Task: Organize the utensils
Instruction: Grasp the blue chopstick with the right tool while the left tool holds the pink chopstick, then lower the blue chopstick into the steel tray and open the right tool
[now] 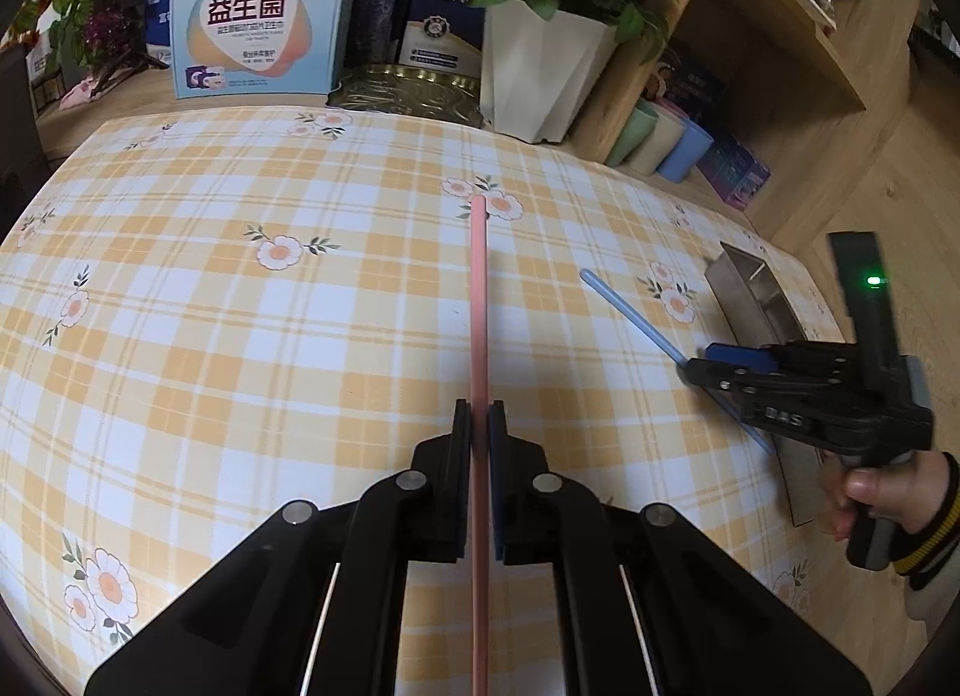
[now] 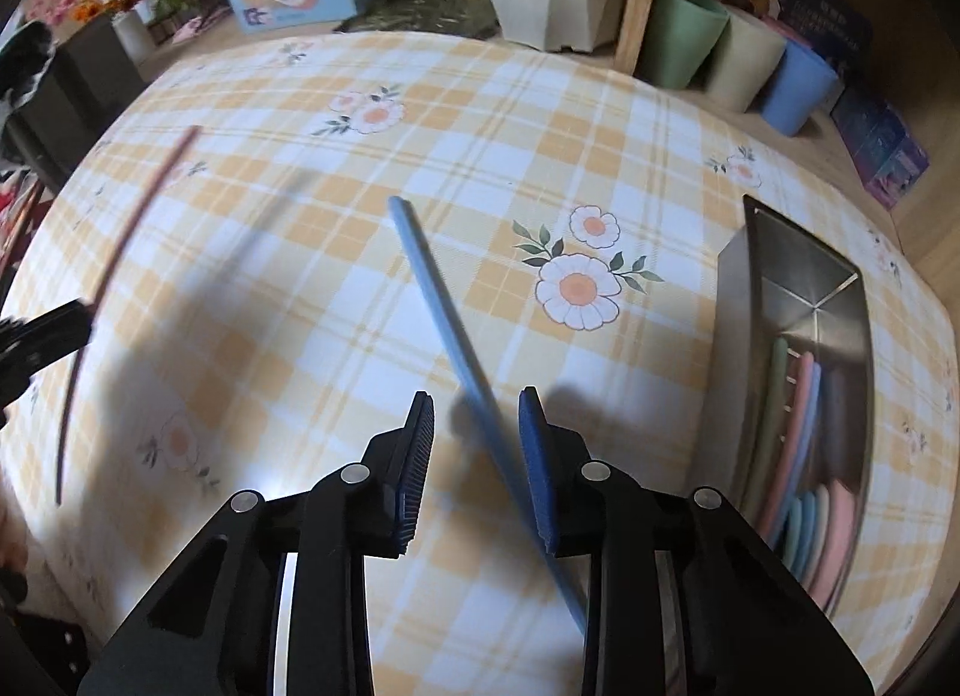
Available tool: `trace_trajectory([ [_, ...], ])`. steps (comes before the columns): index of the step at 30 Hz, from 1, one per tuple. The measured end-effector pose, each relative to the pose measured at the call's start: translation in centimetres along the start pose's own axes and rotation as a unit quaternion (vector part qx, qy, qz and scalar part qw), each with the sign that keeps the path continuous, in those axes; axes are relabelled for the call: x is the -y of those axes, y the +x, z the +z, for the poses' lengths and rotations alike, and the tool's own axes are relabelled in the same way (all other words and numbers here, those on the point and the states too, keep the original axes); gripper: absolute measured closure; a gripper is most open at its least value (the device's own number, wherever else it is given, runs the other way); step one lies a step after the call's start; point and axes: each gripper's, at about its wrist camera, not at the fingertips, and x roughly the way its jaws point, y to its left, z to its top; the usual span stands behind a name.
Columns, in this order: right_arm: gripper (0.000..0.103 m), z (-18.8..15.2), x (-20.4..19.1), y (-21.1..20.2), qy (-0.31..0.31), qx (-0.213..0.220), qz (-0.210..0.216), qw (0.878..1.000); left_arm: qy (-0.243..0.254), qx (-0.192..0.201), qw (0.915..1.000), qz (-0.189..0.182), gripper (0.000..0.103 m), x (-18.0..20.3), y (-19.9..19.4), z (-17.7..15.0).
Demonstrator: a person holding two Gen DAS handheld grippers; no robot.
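Chopsticks are the things to be sorted on this table, one pink and one blue. The pink chopstick [image 1: 478, 312] is clamped between the pads of the left gripper [image 1: 480, 414], which is squeezed tight on it. The stick runs straight along the line of the fingers, so its far tip points forward over the checked tablecloth [image 1: 240, 336]. Such a lengthwise hold probably keeps the thin rod from swinging while it is carried.

The blue chopstick [image 2: 462, 360] lies slanted on the cloth, and it passes between the two fingers of the right gripper [image 2: 477, 432]. In the right wrist view it leans against the blue pad on the right side, while a clear gap remains to the other pad, so it is not yet gripped from both sides. The right gripper points steeply down at the stick, which fits a pick-up from above.

The steel tray [image 2: 798, 300] stands just to the right of the blue chopstick, near the table edge. Inside it, several pastel utensils [image 2: 804, 444] already lie side by side along its length. This suggests that the tray is the place for collecting, and that both sticks should go there lengthwise too.

A hand [image 1: 870, 492] with a striped cuff holds the right tool.
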Motion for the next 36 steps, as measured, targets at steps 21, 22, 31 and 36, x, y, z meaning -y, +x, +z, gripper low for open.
trace_trajectory([
  [21,0.097,-0.9,-0.7,0.4,0.039,0.012,0.017,0.999,-0.022,0.0,0.9993,-0.029,0.097,-0.5,-0.9,-0.6],
  [22,0.097,-1.1,-0.8,0.3,0.042,0.015,0.02,0.999,-0.022,0.0,0.9993,-0.028,0.097,-0.5,-1.0,-0.6],
  [31,0.097,-3.3,-1.2,-2.5,0.104,0.078,0.068,0.989,-0.023,0.002,0.9993,-0.029,0.098,-0.3,-1.4,-0.8],
  [36,0.097,-5.0,0.2,-5.3,0.16,0.127,0.091,0.975,-0.02,0.005,0.9992,-0.035,0.097,0.4,-1.9,-0.8],
])
